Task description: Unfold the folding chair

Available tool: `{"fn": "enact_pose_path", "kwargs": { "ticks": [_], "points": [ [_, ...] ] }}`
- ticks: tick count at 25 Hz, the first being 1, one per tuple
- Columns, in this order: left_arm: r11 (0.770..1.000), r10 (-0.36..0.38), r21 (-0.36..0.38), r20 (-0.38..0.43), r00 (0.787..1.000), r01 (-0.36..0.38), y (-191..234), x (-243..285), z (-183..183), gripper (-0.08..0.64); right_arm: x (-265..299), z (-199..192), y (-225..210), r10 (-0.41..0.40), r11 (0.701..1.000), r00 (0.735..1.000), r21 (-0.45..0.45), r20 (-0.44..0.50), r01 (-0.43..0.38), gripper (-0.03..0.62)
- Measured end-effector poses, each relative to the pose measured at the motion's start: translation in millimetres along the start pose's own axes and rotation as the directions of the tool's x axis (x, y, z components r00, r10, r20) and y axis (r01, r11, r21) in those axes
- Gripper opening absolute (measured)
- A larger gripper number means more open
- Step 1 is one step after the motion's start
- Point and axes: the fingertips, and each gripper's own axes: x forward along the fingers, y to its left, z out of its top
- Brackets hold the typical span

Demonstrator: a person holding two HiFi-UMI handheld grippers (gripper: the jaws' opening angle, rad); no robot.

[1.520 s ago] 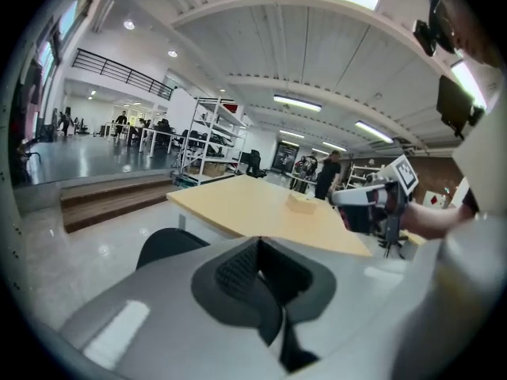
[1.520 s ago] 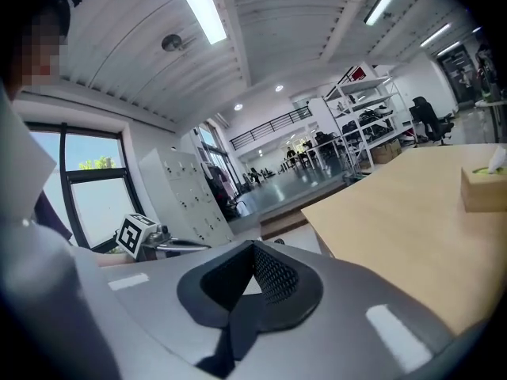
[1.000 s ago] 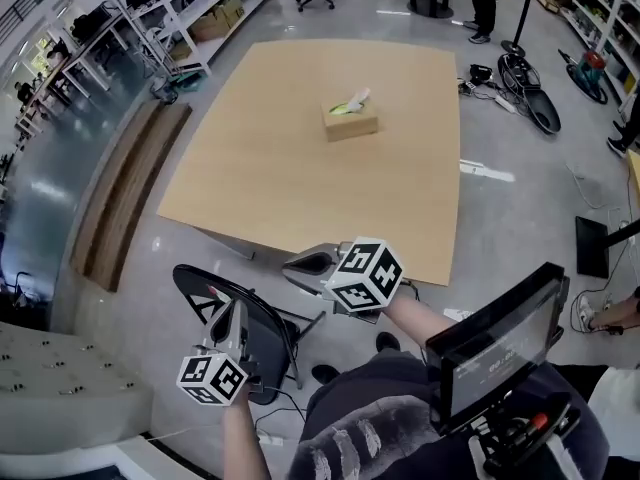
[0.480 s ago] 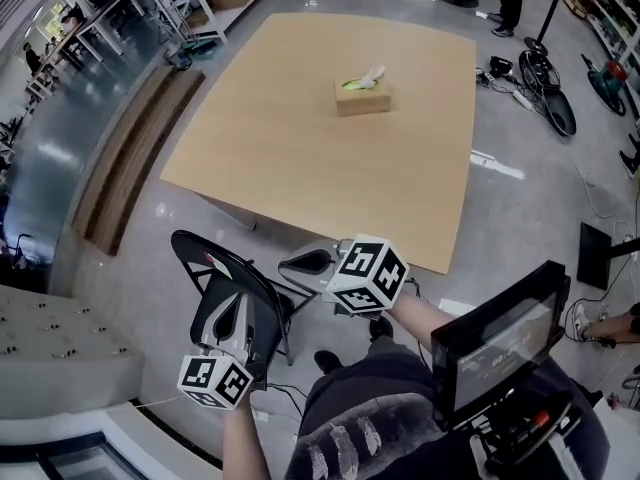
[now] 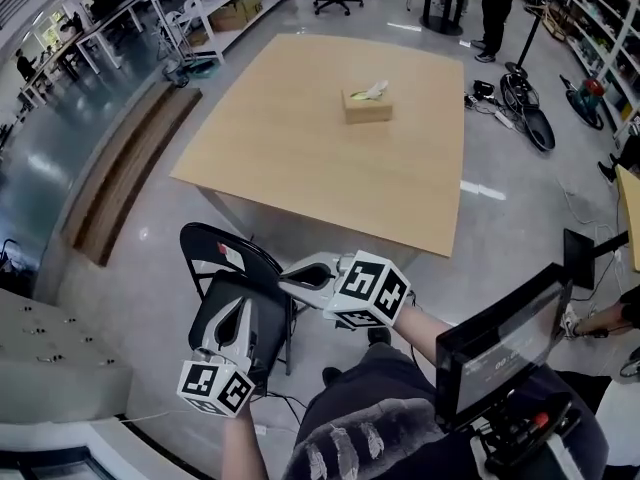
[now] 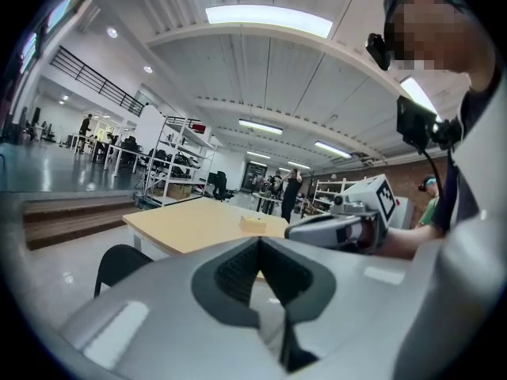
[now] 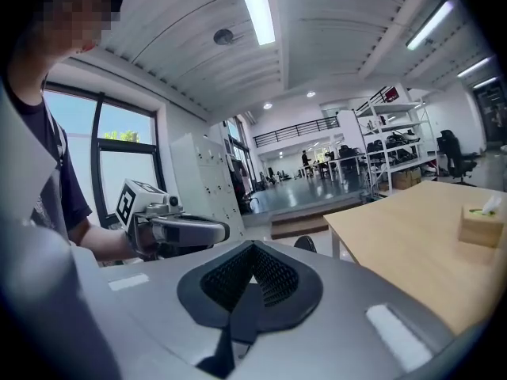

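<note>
The black folding chair (image 5: 214, 248) stands on the floor between me and the table, its curved back towards the table and its dark seat under my left hand. My left gripper (image 5: 236, 308) hovers over the seat; its jaws are shut with nothing between them. My right gripper (image 5: 291, 272) is level beside the chair's right side, also shut and empty. In the left gripper view the left gripper (image 6: 259, 241) points at the table, with the chair's back (image 6: 117, 264) low at left. In the right gripper view the right gripper (image 7: 252, 246) shows a bit of the chair (image 7: 306, 244) behind it.
A large wooden table (image 5: 300, 148) with a tissue box (image 5: 367, 105) stands just beyond the chair. Wooden steps (image 5: 125, 173) lie to the left, shelving (image 5: 200, 8) at the back. Cables and gear (image 5: 525, 103) lie on the floor at right. A screen (image 5: 500, 338) hangs at my right hip.
Both grippers have risen and shifted, still shut and empty. The chair stands where it was, with more of its seat showing beside the left gripper.
</note>
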Motion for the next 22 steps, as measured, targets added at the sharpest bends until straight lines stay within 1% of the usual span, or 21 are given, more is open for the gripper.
{"fn": "enact_pose_path", "kwargs": {
  "ticks": [3, 7, 10, 13, 17, 22],
  "points": [
    [0.999, -0.040, -0.006, 0.017, 0.999, 0.040, 0, -19, -2, 0.002, 5, 1, 22, -0.025, 1.000, 1.000, -0.002, -0.004, 0.025, 0.002],
    [0.994, -0.106, 0.008, -0.007, 0.994, 0.106, -14, -32, -18, 0.002, 3, -15, 49, -0.055, 0.998, 0.998, 0.011, -0.027, 0.055, 0.002],
    [0.983, -0.183, 0.001, -0.021, 0.983, 0.183, -36, -22, -25, 0.002, -22, -28, 52, -0.128, 0.991, 0.991, 0.033, -0.041, 0.130, 0.002],
    [0.972, -0.233, 0.008, -0.031, 0.972, 0.233, -56, -14, -28, 0.002, -47, -39, 50, -0.190, 0.980, 0.981, 0.056, -0.034, 0.191, 0.001],
    [0.965, -0.258, 0.038, -0.041, 0.965, 0.260, -72, -2, -37, 0.002, -67, -58, 44, -0.230, 0.971, 0.973, 0.066, -0.011, 0.230, 0.000],
    [0.968, -0.250, 0.012, -0.008, 0.968, 0.250, -119, 25, -34, 0.002, -113, -66, 41, -0.216, 0.976, 0.976, 0.017, -0.012, 0.216, 0.000]
  ]
}}
